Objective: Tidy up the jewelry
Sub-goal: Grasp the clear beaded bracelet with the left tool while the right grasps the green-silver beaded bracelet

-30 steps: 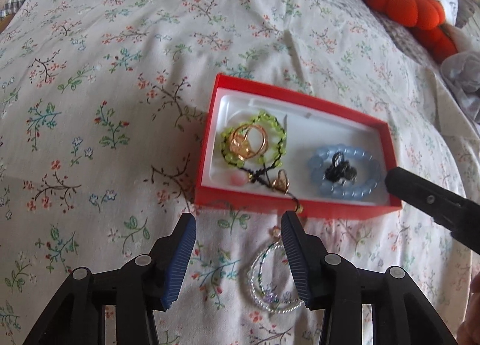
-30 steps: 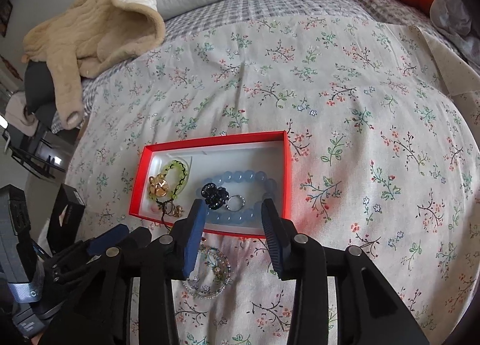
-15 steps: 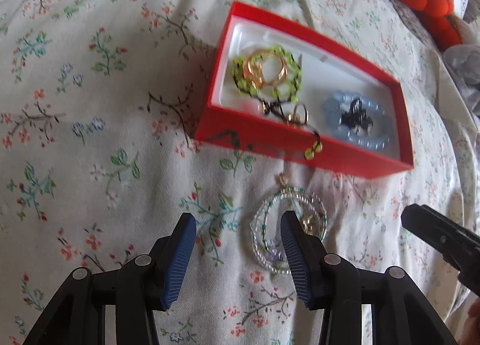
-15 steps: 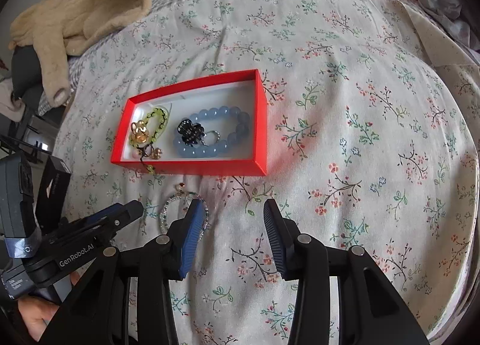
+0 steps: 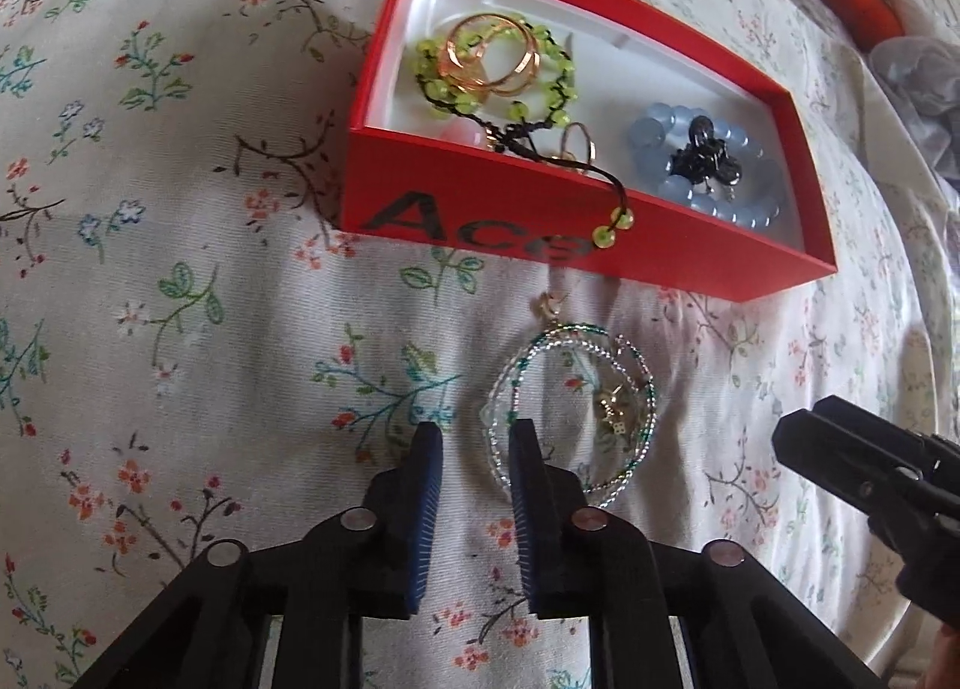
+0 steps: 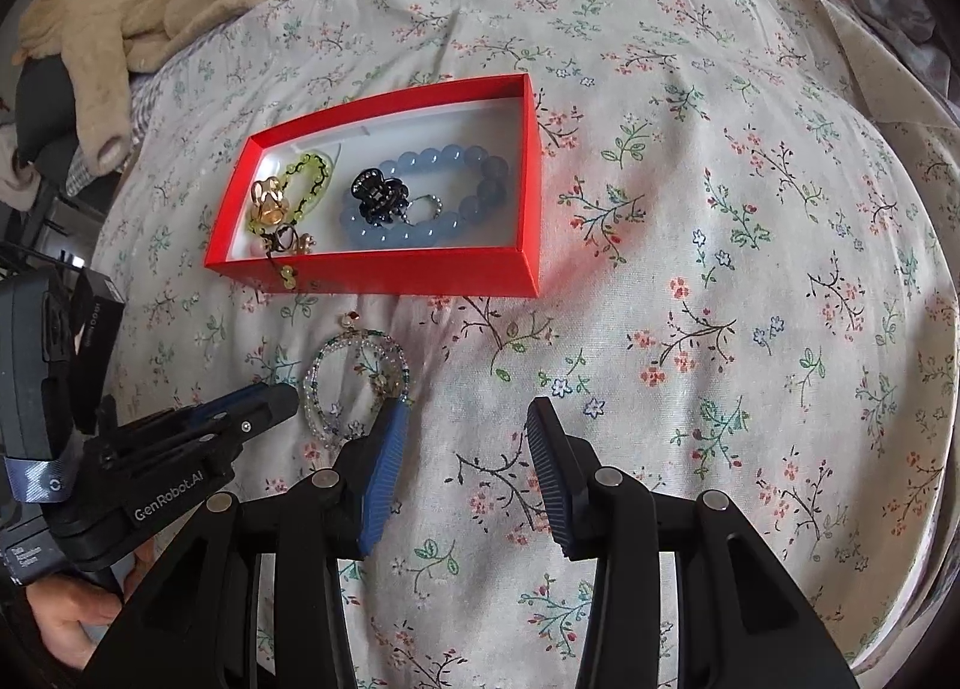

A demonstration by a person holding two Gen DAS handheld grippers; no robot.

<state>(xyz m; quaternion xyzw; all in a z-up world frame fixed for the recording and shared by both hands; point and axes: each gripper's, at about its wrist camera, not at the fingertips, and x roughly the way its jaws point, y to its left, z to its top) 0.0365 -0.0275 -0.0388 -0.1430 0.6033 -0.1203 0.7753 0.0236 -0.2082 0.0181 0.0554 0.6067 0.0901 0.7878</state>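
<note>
On the bed [image 5: 180, 329], my left hand-held gripper [image 5: 474, 437] had just been closing at the beaded necklace's [image 5: 576, 389] edge; whether it gripped, I couldn't tell. My right hand-held gripper [image 6: 465, 419] hung unclenched, empty, near the red box [image 6: 420, 269].

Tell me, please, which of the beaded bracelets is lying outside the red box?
The clear seed-bead bracelet, coiled on the floral bedspread just in front of the red box; the green one and blue one lie inside it.

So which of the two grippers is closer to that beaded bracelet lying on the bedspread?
Left. The left gripper has just been closing at the clear beaded bracelet's near edge. The right gripper hangs open beside it, over bare floral bedspread.
</note>
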